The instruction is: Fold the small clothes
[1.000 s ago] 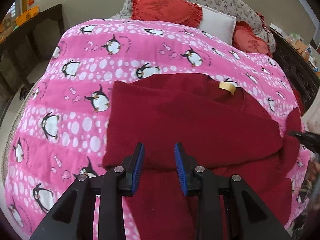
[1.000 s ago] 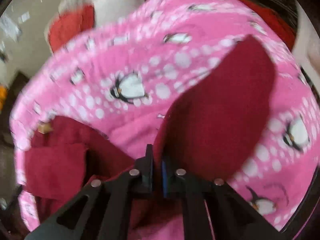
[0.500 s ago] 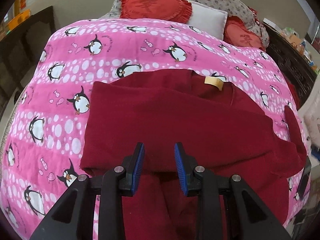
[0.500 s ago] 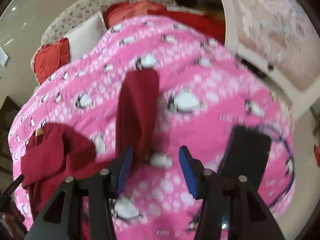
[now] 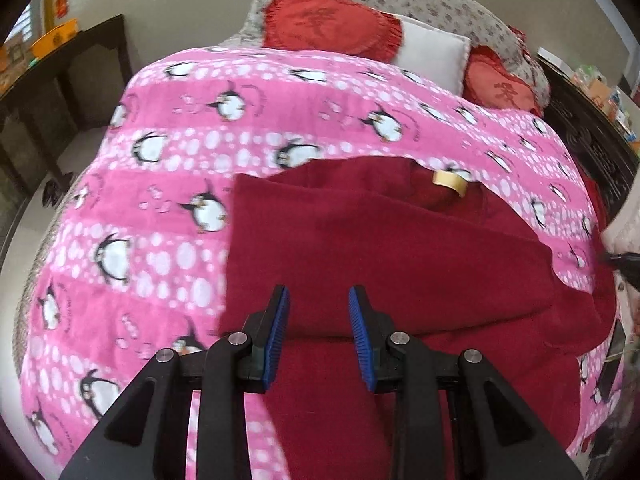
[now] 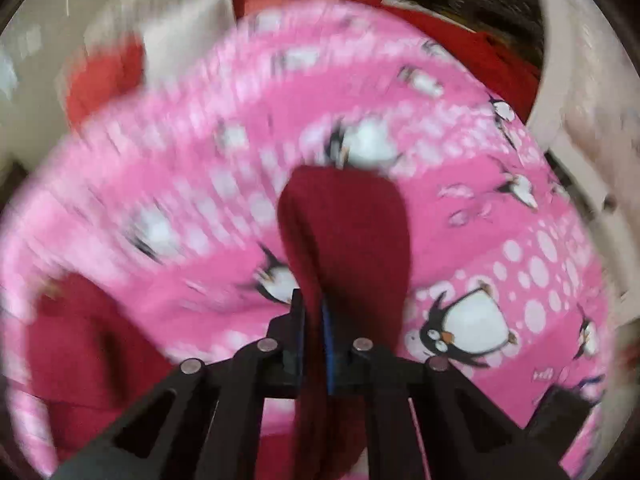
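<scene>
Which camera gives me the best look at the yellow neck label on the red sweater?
The left wrist view: the label shows sharp at the collar of the red sweater. The right wrist view is motion-blurred; only a faint tan smudge at far left might be it.

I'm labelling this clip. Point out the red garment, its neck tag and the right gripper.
red garment [image 5: 380, 248]: left wrist view, folded top layer.
neck tag [image 5: 450, 181]: left wrist view, middle of tag.
right gripper [image 6: 313, 320]: right wrist view, between fingertips shut on sleeve.
</scene>
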